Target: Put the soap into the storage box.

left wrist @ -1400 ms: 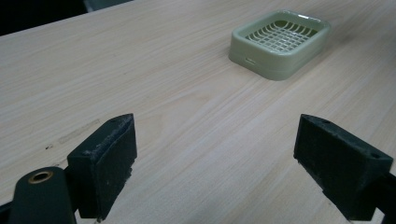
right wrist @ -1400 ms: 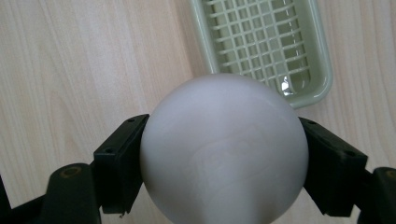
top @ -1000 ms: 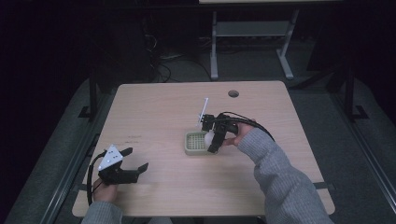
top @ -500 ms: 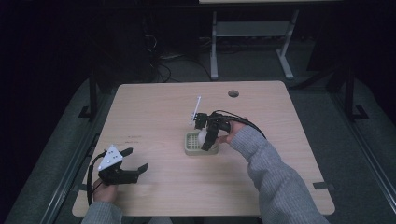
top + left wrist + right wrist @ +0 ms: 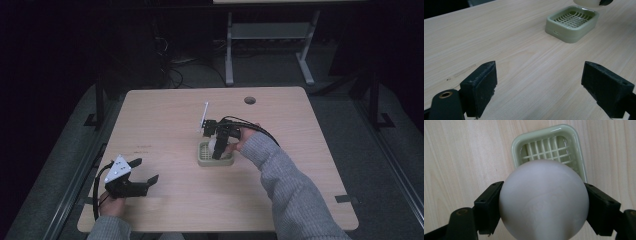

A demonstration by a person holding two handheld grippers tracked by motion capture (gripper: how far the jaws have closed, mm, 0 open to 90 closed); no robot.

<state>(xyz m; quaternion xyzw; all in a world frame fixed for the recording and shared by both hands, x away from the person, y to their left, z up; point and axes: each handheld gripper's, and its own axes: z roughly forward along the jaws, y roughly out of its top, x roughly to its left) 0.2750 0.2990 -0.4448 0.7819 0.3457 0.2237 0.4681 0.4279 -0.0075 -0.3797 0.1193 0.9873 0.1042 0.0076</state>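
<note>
A pale green soap dish (image 5: 215,155) (image 5: 572,22) (image 5: 549,147) with a slatted bottom sits near the middle of the wooden table (image 5: 165,120). My right gripper (image 5: 218,147) (image 5: 544,202) points down over it, shut on a round white soap (image 5: 543,200) (image 5: 214,144) held just above the dish. The soap's lower edge (image 5: 587,2) peeks in at the top of the left gripper view. At the table's near left corner my left gripper (image 5: 142,172) (image 5: 544,90) rests open, its jaws wide apart with bare wood between them.
A round cable hole (image 5: 249,100) lies at the table's far right. Behind the table stands a metal frame (image 5: 270,35) with cables on the dark floor. A person's grey sleeve (image 5: 295,195) crosses the near right of the table.
My right gripper has carried the soap leftward and down over the dish. The left gripper has stayed where it was.
</note>
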